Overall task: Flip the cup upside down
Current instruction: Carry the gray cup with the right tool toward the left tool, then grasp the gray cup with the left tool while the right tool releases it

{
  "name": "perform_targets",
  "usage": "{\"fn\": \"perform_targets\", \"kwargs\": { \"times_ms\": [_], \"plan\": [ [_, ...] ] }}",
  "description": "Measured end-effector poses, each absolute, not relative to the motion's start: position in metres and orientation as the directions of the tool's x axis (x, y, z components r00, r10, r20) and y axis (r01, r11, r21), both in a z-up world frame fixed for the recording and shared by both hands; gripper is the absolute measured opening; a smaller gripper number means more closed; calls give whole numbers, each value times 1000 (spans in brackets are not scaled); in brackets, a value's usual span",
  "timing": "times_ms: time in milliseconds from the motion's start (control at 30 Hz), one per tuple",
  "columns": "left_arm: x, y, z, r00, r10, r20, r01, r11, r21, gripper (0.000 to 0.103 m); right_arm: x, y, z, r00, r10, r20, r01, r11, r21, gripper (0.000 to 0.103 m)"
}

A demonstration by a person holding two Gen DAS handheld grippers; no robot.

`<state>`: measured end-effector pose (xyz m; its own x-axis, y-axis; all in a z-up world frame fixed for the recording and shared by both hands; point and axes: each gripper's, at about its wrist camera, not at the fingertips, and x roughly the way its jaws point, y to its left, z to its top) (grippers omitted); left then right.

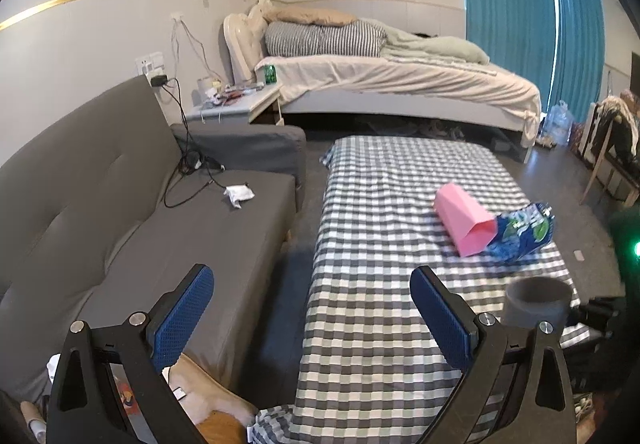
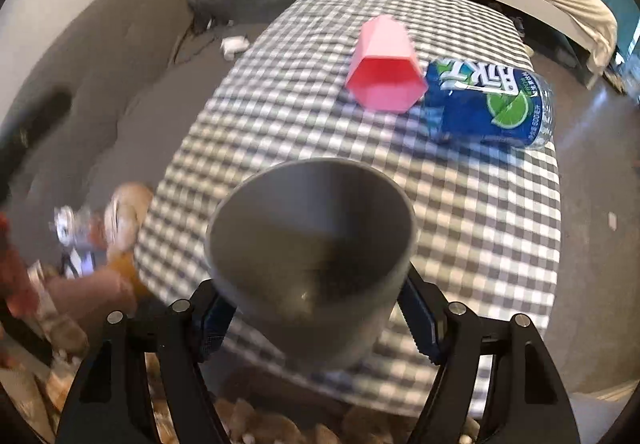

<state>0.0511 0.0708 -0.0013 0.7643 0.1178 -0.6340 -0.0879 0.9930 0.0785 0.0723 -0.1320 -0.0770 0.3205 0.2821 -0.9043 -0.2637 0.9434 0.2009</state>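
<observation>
The right claw (image 2: 316,324) grasps the grey cup (image 2: 312,244) low on its body, 1 blue-padded finger pressed to each side. The cup sits tilted in the grip, its open mouth turned up and forward toward the right wrist camera, so the dark inside and the round rim fill the middle of that view. It is held above the near end of the checked tabletop (image 2: 480,224); whether its base touches the cloth cannot be told, since the cup's own body hides it. The lower parts of both fingers are covered by the cup, and the left part of this view is smeared with blur, so the things on the floor there cannot be made out.

The left claw (image 1: 312,308) is released, its 2 blue pads spread wide with nothing between them, hanging level over the gap between the grey sofa (image 1: 160,224) and the tabletop's near left edge. From the left wrist view the cup (image 1: 538,302) appears blurred at the tabletop's near right corner, its lower part cut off by the claw's right finger.

Farther along the cloth a pink faceted cup (image 2: 384,71) lies on its side, mouth toward the cameras, touching a blue bottle with a lime label (image 2: 492,107), also lying down.
</observation>
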Motion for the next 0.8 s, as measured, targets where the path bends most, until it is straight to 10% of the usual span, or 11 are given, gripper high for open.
{"fn": "perform_targets", "kwargs": {
  "times_ms": [800],
  "plan": [
    [60, 12, -19, 758, 107, -643, -100, 994, 47, 102, 71, -179, -51, 633, 265, -728, -237, 961, 144, 84]
  ]
}}
